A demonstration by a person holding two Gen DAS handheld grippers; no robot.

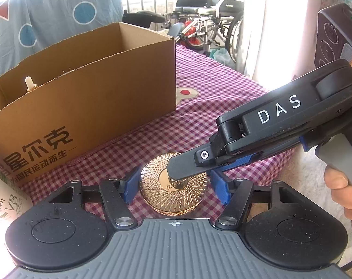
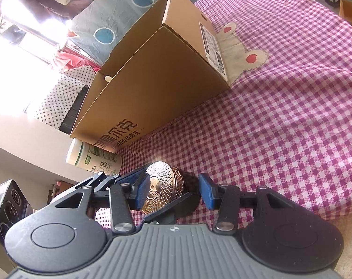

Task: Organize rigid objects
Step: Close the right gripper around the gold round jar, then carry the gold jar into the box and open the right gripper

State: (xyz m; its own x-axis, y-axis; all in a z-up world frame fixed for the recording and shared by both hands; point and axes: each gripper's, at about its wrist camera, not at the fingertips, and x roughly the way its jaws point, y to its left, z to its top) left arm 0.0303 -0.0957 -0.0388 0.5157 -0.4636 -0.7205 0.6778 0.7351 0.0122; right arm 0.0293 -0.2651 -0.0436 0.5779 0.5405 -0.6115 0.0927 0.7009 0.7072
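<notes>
- The purple-and-white checked cloth with an animal appliqué (image 1: pixel 222 97) (image 2: pixel 292 116) covers the surface everything rests on.
- The open brown cardboard box printed with black Chinese characters (image 1: pixel 89 93) (image 2: pixel 152 88) stands on the cloth, beyond the grippers; a small cream-coloured tip (image 1: pixel 28 84) shows inside it.
- The white cylindrical bottle with a green label (image 2: pixel 94 158) (image 1: pixel 3 197) lies on its side against the box's near corner.
- The left gripper (image 1: pixel 173 186) has its blue-padded fingers spread on either side of the tin, apart from it.
- The right gripper (image 2: pixel 173 191) is spread too, one finger lying over the tin's lid.
- The round gold tin with an engraved lattice lid (image 1: pixel 173 190) (image 2: pixel 162 186) sits flat on the cloth, near the box.
</notes>
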